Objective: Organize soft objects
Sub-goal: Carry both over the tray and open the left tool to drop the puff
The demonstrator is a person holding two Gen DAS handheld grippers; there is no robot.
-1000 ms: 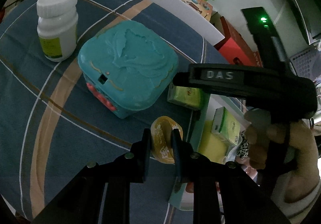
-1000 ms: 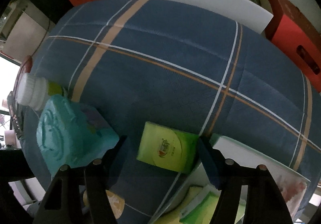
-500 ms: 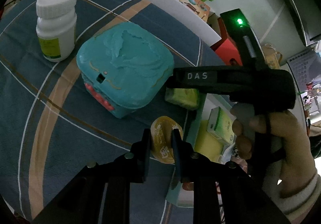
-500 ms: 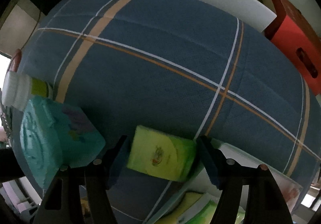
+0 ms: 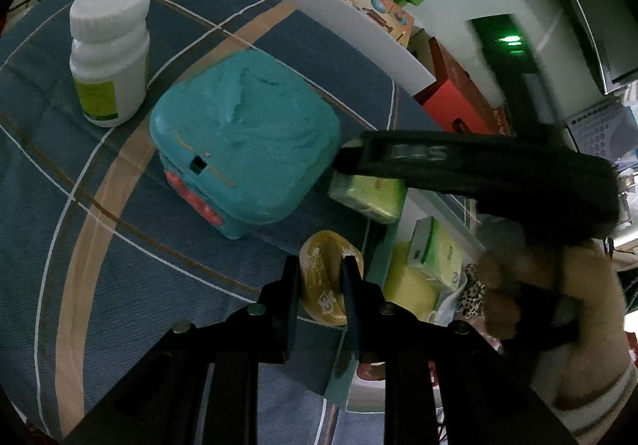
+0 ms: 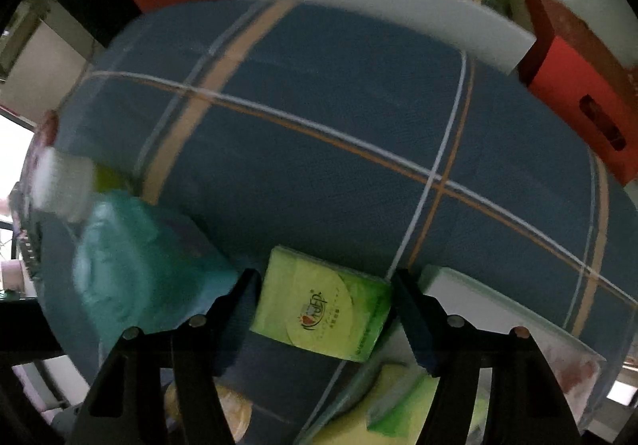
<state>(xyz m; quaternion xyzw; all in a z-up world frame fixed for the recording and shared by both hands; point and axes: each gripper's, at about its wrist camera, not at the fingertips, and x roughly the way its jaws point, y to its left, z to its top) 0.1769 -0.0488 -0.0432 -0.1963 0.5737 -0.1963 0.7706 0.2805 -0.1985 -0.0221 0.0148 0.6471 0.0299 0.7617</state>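
My right gripper [image 6: 323, 311] is shut on a green tissue pack [image 6: 321, 307] and holds it just above the blue plaid cloth [image 6: 339, 118]; the pack also shows in the left wrist view [image 5: 369, 195] under the right gripper's body. My left gripper [image 5: 321, 279] is shut on a yellow soft pouch [image 5: 323, 285]. A clear bin [image 5: 434, 217] at the right holds another green tissue pack [image 5: 434, 251] and a yellow sponge [image 5: 410, 285].
A teal square box [image 5: 245, 144] with red beads sits in the middle of the cloth. A white pill bottle [image 5: 109, 50] stands at the far left. A white board [image 5: 331, 10] and red boxes [image 6: 586, 102] lie beyond the table's far edge.
My right gripper closed on the green tissue pack and lifted it slightly off the cloth, shifting right. My left gripper has stayed shut on the yellow pouch.
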